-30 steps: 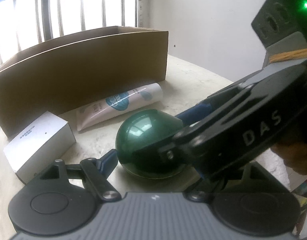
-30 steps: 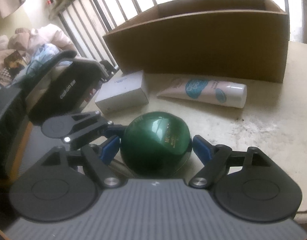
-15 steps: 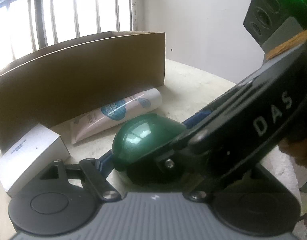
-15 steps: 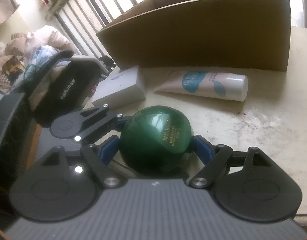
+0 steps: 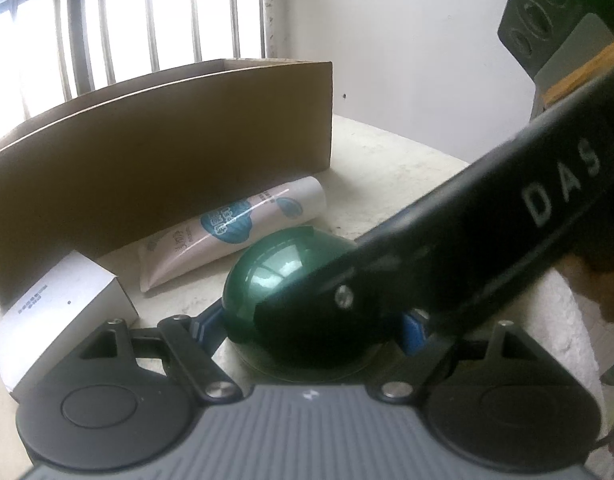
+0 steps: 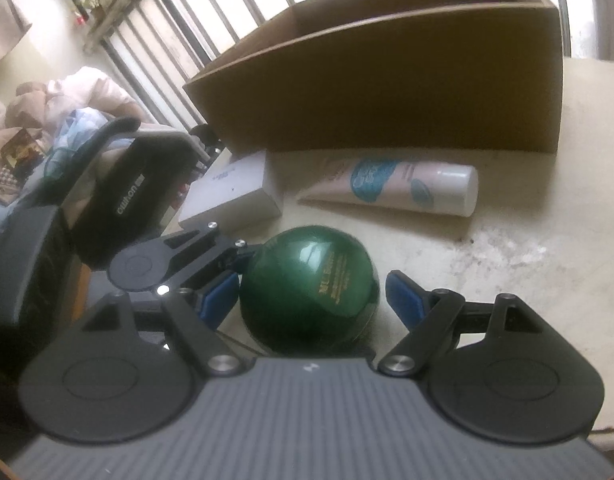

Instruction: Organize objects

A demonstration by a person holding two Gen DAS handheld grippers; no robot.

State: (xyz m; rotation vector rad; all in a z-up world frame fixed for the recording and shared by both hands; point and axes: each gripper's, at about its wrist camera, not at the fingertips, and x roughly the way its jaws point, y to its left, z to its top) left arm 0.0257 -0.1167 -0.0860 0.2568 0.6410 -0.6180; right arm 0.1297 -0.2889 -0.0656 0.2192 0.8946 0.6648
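- Both tongs meet at one green ball-shaped container [image 6: 311,288] standing on the pale tabletop [image 6: 507,264].
- Right tongs [image 6: 311,292] straddle it, spread moderately wide: the left blue pad looks to touch or nearly touch the container, while the right pad stands just clear of it.
- Left tongs [image 5: 311,326] reach in from the opposite side. In the left wrist view the right gripper's black body hides the contact, so I cannot tell whether they grip.
- Neither hand is clearly nearer; the container sits between both pairs of fingers, close to each camera.
- Gold lettering runs down the container's side, too blurred to read.
- A white tube [image 6: 391,188] with a teal label lies on its side beyond the container, long axis roughly along the wall of a cardboard box [image 6: 387,104]; its print is unreadable.
- A small white carton [image 6: 231,196] lies left of the tube.
- White letters "DAS" show on the right gripper's body.
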